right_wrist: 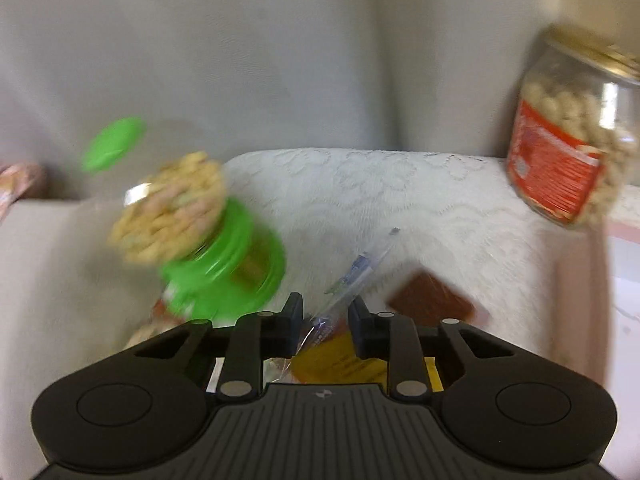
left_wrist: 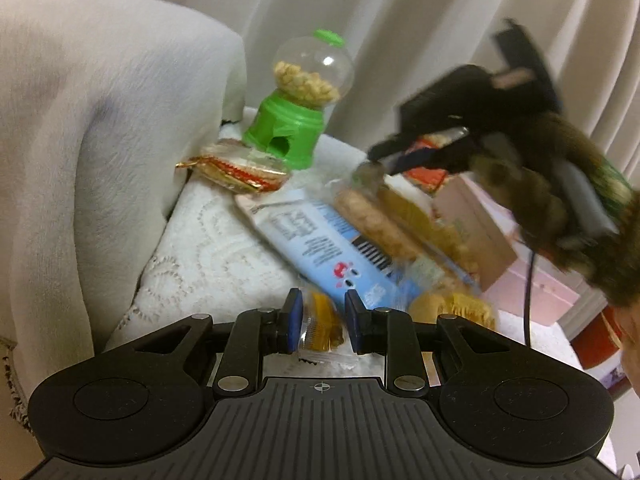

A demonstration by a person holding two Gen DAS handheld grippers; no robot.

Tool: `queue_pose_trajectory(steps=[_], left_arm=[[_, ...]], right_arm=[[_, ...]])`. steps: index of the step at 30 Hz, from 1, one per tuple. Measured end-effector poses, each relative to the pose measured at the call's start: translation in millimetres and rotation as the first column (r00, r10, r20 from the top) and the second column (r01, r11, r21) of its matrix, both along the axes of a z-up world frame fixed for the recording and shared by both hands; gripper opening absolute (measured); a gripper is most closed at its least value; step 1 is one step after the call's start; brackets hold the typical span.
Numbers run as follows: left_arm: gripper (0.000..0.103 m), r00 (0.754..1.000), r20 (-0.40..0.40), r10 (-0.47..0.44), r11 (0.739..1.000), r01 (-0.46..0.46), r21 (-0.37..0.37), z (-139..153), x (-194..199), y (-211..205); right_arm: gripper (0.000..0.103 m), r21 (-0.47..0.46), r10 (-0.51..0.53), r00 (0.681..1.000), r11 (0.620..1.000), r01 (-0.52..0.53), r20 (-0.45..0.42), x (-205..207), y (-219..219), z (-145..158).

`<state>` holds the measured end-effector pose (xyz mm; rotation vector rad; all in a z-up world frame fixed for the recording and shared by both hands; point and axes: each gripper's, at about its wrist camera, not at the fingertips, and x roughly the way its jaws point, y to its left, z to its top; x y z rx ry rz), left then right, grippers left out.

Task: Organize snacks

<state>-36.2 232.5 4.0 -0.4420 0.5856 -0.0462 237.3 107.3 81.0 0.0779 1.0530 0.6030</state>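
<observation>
White lace cloth [left_wrist: 208, 240] covers the seat/table top, w/ a grey upholstered arm [left_wrist: 80, 120] walling the left edge and pale curtain [left_wrist: 400, 20] behind. Left gripper [left_wrist: 320, 326] is clamped on a small clear packet w/ yellow snack [left_wrist: 320, 332] at the near edge. Just beyond lies a blue-white snack bag [left_wrist: 320, 252], a clear cracker pack [left_wrist: 376, 220] across it. Green candy dispenser [left_wrist: 296, 120] stands at the back, a gold-red packet [left_wrist: 236, 172] beside its base. Right gripper [right_wrist: 324, 320], blurred, has jaws pulled narrow on a clear wrapper [right_wrist: 352, 276]. Peanut jar w/ red label [right_wrist: 568, 140] sits at the far right edge; bare cloth lies mid-back between jar and dispenser. Pink box [left_wrist: 480, 228] crowds the right side.
</observation>
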Motion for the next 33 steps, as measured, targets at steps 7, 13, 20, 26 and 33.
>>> queue_pose_trajectory(steps=[7, 13, 20, 26, 33], left_arm=[[0.027, 0.995, 0.037, -0.094, 0.996, 0.093, 0.018, 20.7, -2.3, -30.8], [0.026, 0.981, 0.039, -0.188, 0.982, 0.187, 0.02, 31.6, -9.6, -59.9], [0.026, 0.97, -0.014, -0.241, 0.969, 0.241, 0.061, 29.6, -7.1, -79.7], [0.026, 0.964, -0.13, -0.232, 0.959, 0.249, 0.135, 12.9, -12.4, -82.6], [0.027, 0.954, -0.178, -0.241, 0.936, 0.277, 0.219, 6.7, -15.1, -95.2]], right_arm=[[0.015, 0.12, -0.001, 1.0, 0.993, 0.0, 0.005, -74.6, -90.6, 25.7], [0.016, 0.187, -0.083, 0.993, 0.977, 0.098, -0.086, -131.7, -176.7, -14.2], [0.034, 0.04, -0.176, 0.982, 0.983, 0.179, -0.061, -171.8, -230.7, -51.5], [0.059, 0.0, -0.161, 0.986, 0.987, 0.161, 0.04, -196.4, -241.4, -55.6], [0.071, 0.028, -0.029, 0.992, 0.999, 0.025, 0.119, -223.1, -214.6, -34.0]])
